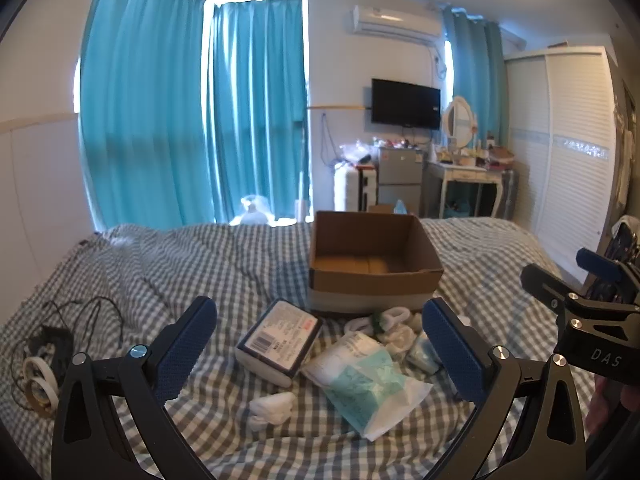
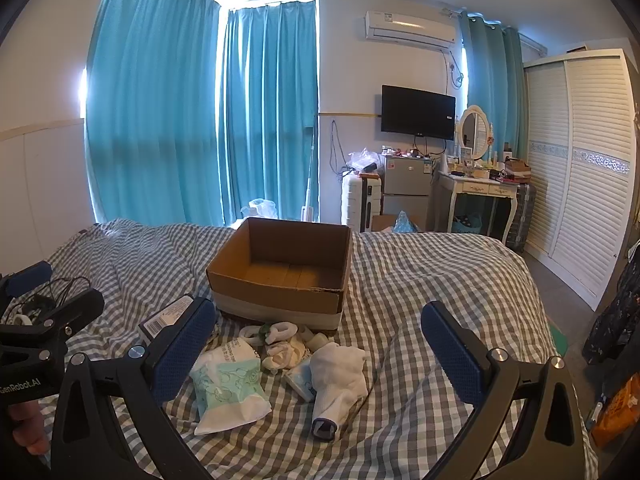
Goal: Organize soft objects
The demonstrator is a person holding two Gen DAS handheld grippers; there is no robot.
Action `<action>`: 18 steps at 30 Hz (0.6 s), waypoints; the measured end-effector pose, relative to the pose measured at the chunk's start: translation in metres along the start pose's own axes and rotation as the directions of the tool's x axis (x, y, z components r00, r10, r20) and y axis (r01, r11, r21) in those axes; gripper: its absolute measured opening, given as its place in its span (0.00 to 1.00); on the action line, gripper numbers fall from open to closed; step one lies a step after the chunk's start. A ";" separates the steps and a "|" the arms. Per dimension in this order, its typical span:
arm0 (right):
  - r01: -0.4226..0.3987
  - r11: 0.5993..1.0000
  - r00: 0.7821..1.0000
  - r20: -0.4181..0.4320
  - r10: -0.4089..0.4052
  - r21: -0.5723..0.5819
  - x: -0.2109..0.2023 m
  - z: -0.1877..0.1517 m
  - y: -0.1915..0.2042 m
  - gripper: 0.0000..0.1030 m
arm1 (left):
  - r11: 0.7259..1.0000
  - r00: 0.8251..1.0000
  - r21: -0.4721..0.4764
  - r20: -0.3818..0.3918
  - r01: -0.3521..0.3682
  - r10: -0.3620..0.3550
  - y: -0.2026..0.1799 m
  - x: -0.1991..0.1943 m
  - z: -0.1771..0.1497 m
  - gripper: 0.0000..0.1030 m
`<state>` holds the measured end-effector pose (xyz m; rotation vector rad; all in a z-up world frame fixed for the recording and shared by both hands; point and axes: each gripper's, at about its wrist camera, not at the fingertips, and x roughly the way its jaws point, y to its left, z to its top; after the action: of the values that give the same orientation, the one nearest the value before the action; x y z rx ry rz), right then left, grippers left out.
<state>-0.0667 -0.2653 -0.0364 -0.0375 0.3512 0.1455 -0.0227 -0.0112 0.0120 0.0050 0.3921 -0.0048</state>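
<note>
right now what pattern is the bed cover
A grey and white check on the bed cover, clearest in the right wrist view.

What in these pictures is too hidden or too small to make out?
- Small white items by the cardboard box: jumbled, identity unclear in both views.
- Boxed pack: half hidden behind the right gripper finger in the right view.
- Print on the tissue pack: too small to read.
- Cables: tangled, left view edge.

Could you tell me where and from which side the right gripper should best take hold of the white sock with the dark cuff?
Probably the thick white middle of the sock, from straight above. It lies flat on the checked bedspread, running toward the camera, so the open right gripper can straddle it sideways. The tissue pack sits clear to its left.
</note>
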 end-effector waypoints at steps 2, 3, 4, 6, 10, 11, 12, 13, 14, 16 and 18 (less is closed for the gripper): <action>0.000 1.000 1.000 -0.004 0.000 0.000 0.001 -0.001 -0.001 1.00 | 1.000 1.000 -0.004 0.000 0.000 0.000 0.000 0.001 -0.001 1.00; 0.000 1.000 1.000 -0.005 0.000 0.000 0.001 -0.001 -0.001 1.00 | 1.000 1.000 -0.008 -0.001 0.002 -0.002 0.000 0.001 -0.001 1.00; 0.000 1.000 1.000 -0.005 0.000 0.001 0.002 -0.001 -0.001 1.00 | 1.000 1.000 -0.009 -0.002 0.005 -0.005 0.000 0.001 -0.001 1.00; 0.003 1.000 1.000 -0.005 -0.003 0.002 0.002 -0.001 -0.001 1.00 | 1.000 1.000 -0.002 -0.003 0.006 -0.006 -0.002 0.003 -0.001 1.00; 0.009 1.000 1.000 -0.008 -0.009 0.002 0.003 -0.001 -0.002 1.00 | 1.000 1.000 -0.002 -0.008 0.018 -0.018 -0.003 0.004 -0.001 1.00; 0.010 1.000 1.000 -0.008 -0.010 0.002 0.003 -0.001 -0.002 1.00 | 1.000 1.000 0.000 -0.010 0.020 -0.020 -0.004 0.005 -0.002 1.00; 0.011 1.000 1.000 -0.007 -0.011 0.002 0.002 0.000 -0.002 1.00 | 1.000 1.000 0.005 -0.011 0.021 -0.021 -0.005 0.005 -0.002 1.00; 0.013 1.000 1.000 -0.007 -0.013 0.003 0.002 0.000 -0.002 1.00 | 1.000 1.000 0.009 -0.010 0.022 -0.022 -0.006 0.005 -0.002 1.00; 0.013 1.000 1.000 -0.007 -0.013 0.004 0.002 0.000 -0.002 1.00 | 1.000 1.000 0.012 -0.009 0.024 -0.023 -0.006 0.005 -0.002 1.00; 0.013 1.000 1.000 -0.008 -0.013 0.001 0.002 0.000 -0.001 1.00 | 1.000 1.000 0.009 -0.008 0.025 -0.025 -0.005 0.004 -0.003 1.00; 0.011 1.000 1.000 -0.011 -0.011 -0.003 0.002 0.001 0.001 1.00 | 1.000 1.000 0.006 -0.009 0.021 -0.021 -0.005 0.004 -0.003 1.00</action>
<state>-0.0648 -0.2641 -0.0366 -0.0430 0.3613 0.1354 -0.0204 -0.0162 0.0075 0.0071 0.4011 -0.0271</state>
